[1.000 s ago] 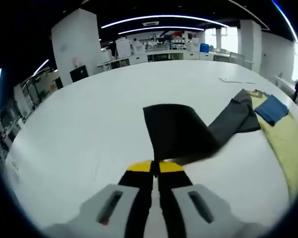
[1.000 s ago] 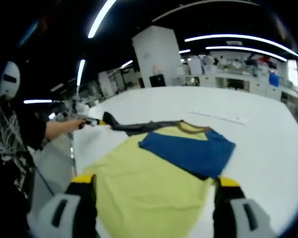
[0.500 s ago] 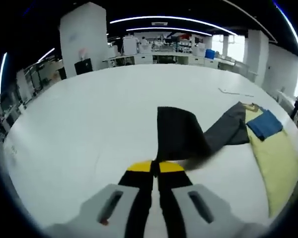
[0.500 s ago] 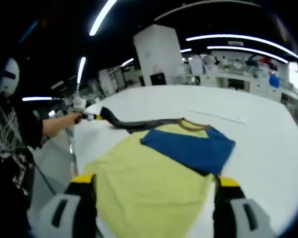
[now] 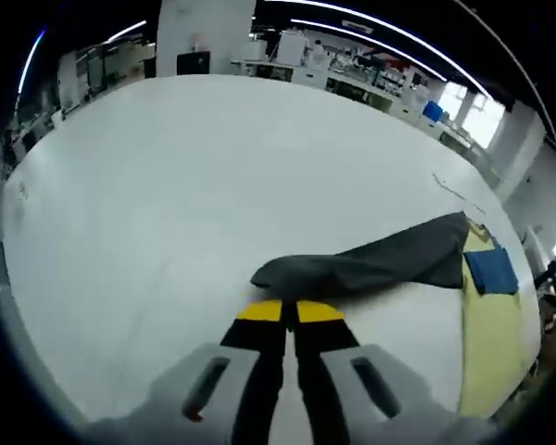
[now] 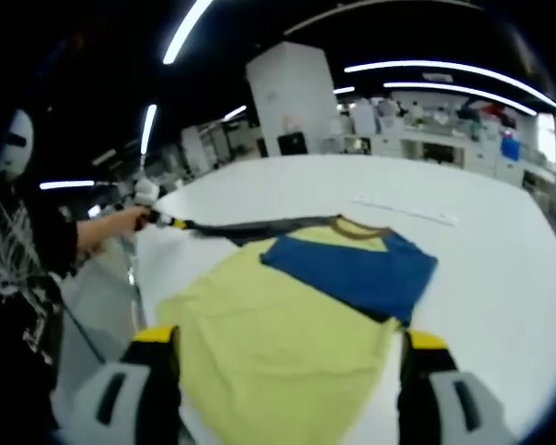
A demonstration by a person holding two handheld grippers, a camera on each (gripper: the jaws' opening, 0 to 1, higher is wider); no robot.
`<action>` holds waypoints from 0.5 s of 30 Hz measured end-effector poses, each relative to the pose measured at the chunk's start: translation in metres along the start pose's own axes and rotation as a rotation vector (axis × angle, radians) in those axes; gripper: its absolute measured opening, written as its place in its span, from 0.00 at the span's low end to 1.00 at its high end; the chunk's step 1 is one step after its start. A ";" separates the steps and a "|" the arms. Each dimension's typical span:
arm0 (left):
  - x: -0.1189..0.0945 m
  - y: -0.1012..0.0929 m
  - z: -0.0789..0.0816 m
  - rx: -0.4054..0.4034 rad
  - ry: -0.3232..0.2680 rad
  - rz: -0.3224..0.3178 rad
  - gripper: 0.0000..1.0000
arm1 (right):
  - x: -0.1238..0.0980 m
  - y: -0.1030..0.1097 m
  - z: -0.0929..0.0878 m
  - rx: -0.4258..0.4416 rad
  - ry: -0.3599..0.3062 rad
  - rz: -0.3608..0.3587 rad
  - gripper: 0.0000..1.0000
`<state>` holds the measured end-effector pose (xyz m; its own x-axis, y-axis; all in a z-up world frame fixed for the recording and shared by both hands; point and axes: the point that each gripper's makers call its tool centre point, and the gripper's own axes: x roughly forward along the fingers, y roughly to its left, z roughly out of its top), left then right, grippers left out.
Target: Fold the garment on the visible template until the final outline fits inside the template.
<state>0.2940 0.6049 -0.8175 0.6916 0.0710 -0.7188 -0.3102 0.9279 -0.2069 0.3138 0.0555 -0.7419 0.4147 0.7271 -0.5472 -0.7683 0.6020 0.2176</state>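
Observation:
A yellow shirt [image 6: 269,343] lies flat on the white table [image 6: 500,278], with its blue sleeve [image 6: 352,269] folded across the chest. Its grey sleeve [image 6: 246,225] runs out straight to the left. My left gripper [image 6: 162,220] is shut on the end of that sleeve. In the left gripper view the grey sleeve [image 5: 371,264] stretches from my left gripper [image 5: 289,311] toward the yellow body [image 5: 491,334] and the blue sleeve [image 5: 491,271] at the right. My right gripper [image 6: 289,338] hovers over the shirt's lower part, open wide with nothing between its jaws.
A person in a black top [image 6: 23,269] stands at the table's left edge, one hand [image 6: 116,227] on the left gripper. A thin pale strip [image 6: 403,211] lies on the table beyond the collar. Desks and shelves line the far side of the room.
My left gripper has drawn the grey sleeve outward and lower, so it went from a raised hanging flap to a long taut band. The right gripper and the shirt body have stayed put.

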 end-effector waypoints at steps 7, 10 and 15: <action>0.004 0.004 0.008 -0.048 -0.007 -0.018 0.00 | 0.000 -0.001 -0.001 0.005 0.006 -0.010 0.99; 0.010 0.005 0.007 0.012 -0.005 -0.010 0.00 | 0.001 -0.002 -0.001 0.004 0.005 -0.014 0.99; 0.017 0.013 0.009 0.057 -0.024 -0.001 0.09 | 0.003 0.000 0.000 0.008 -0.001 -0.016 0.99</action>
<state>0.3072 0.6214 -0.8265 0.7078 0.0781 -0.7021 -0.2724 0.9472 -0.1693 0.3148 0.0580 -0.7431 0.4271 0.7179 -0.5498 -0.7578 0.6159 0.2156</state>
